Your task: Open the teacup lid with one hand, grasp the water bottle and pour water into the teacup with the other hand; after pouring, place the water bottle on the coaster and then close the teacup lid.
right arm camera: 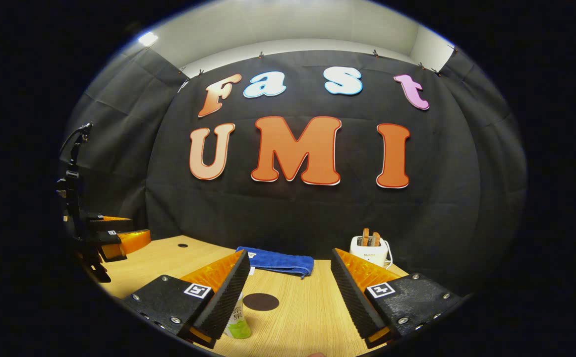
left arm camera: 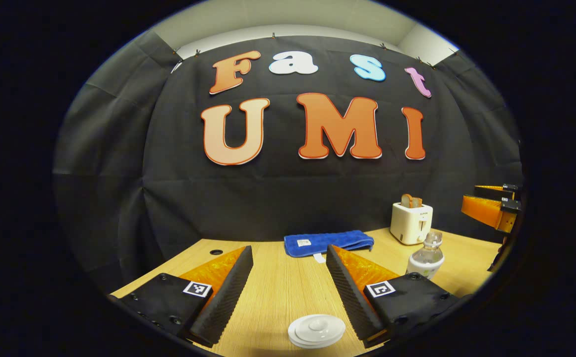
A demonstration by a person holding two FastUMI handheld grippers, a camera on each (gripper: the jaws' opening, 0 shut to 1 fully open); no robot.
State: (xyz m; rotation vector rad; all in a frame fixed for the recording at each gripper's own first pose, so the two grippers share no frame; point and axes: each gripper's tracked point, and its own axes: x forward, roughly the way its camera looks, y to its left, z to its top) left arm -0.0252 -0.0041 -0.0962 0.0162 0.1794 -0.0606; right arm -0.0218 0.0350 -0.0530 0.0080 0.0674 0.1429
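Jaws spread wide on both grippers, nothing held.
Left gripper view: my left gripper (left arm camera: pixel 289 277) hangs above the teacup lid (left arm camera: pixel 316 330), water bottle (left arm camera: pixel 426 258) rightward. Right gripper view: my right gripper (right arm camera: pixel 288 282) frames the coaster (right arm camera: pixel 261 301); bottle beside its left finger.

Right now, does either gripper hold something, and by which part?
Nothing is held. The left gripper is open above the white round teacup lid; the right gripper is open beside the clear plastic water bottle.
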